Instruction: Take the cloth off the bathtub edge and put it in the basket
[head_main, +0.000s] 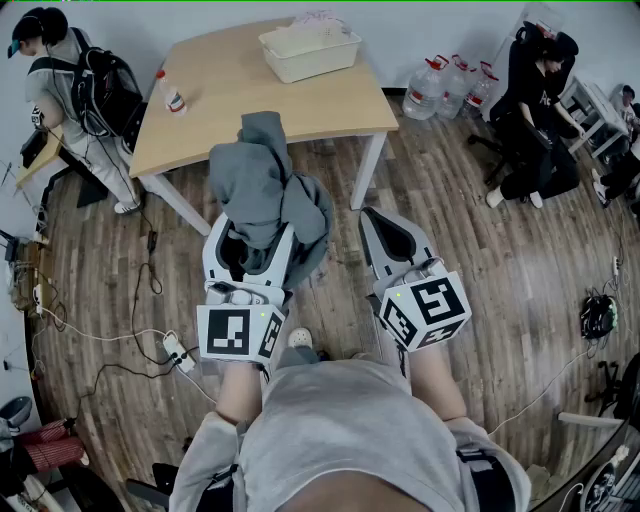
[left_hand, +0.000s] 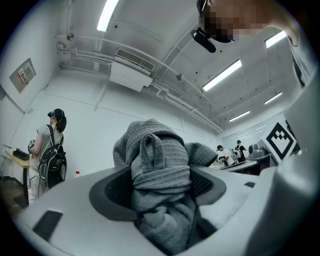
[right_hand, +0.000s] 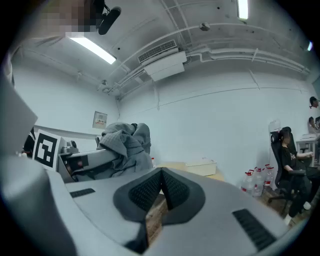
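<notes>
**Grey cloth gripped and on its way, well short of the basket**

The left hand-held gripper (head_main: 255, 238) has its jaws wide apart only because the thick, bunched cloth (head_main: 262, 175) fills the gap; they clamp it, with folds heaped above and hanging below. The basket (head_main: 322, 66) sits at the far end of the tabletop (head_main: 225, 100), well beyond the cloth, so I'd judge the carry about halfway done. The right hand-held gripper (head_main: 390, 226), equally far from the basket and beside the left one, is closed tip to tip on nothing, probably kept free because one grip is enough.
</notes>
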